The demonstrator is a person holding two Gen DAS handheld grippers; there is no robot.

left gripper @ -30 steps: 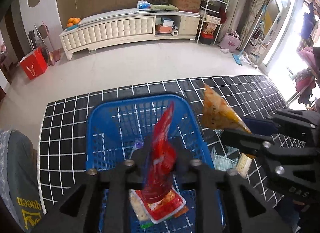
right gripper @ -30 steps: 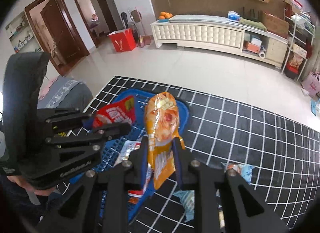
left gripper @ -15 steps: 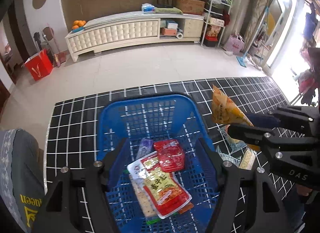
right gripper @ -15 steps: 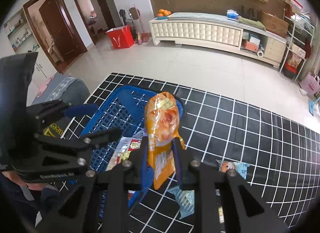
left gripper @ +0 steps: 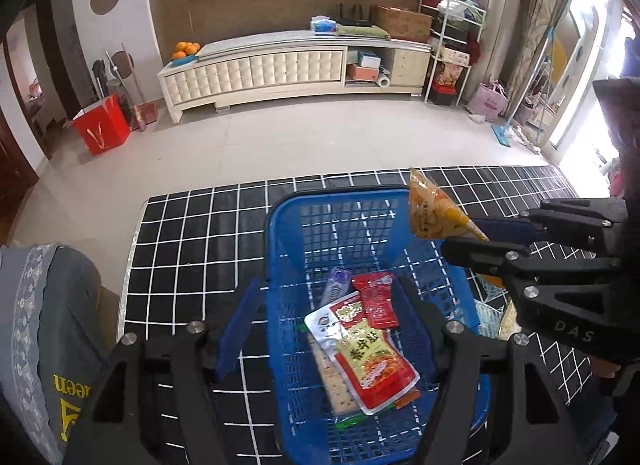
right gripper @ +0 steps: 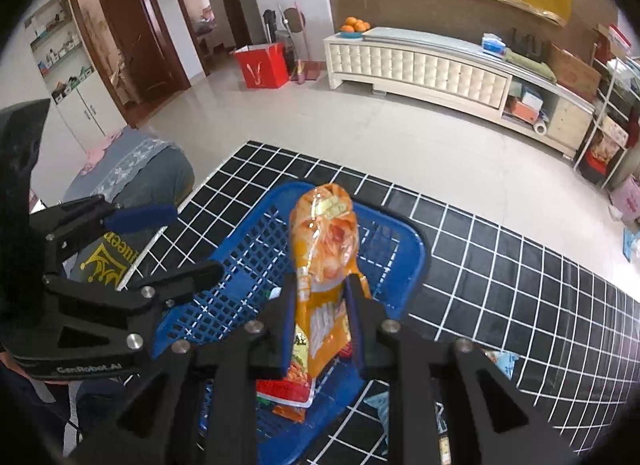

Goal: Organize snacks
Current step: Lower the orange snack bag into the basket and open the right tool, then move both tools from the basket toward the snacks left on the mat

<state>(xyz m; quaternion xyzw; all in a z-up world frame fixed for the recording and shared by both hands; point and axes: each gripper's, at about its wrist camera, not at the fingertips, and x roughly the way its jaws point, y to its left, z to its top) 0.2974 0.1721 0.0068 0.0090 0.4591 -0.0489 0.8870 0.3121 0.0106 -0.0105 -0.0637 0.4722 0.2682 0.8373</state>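
A blue mesh basket stands on a black grid mat. Inside it lie a small red packet, a larger red and yellow packet and a purple one. My left gripper hangs open above the basket's near end with nothing between its fingers. It also shows at the left of the right wrist view as the left gripper. My right gripper is shut on an orange snack packet, held upright over the basket's right side. The left wrist view shows the same packet in the right gripper.
Loose pale packets lie on the mat right of the basket. A grey cushion with yellow lettering sits at the mat's left edge. Tiled floor, a white cabinet and a red bag lie beyond.
My left gripper opened and let go of the small red packet, which now lies in the basket. The right gripper carried the orange packet leftward over the basket.
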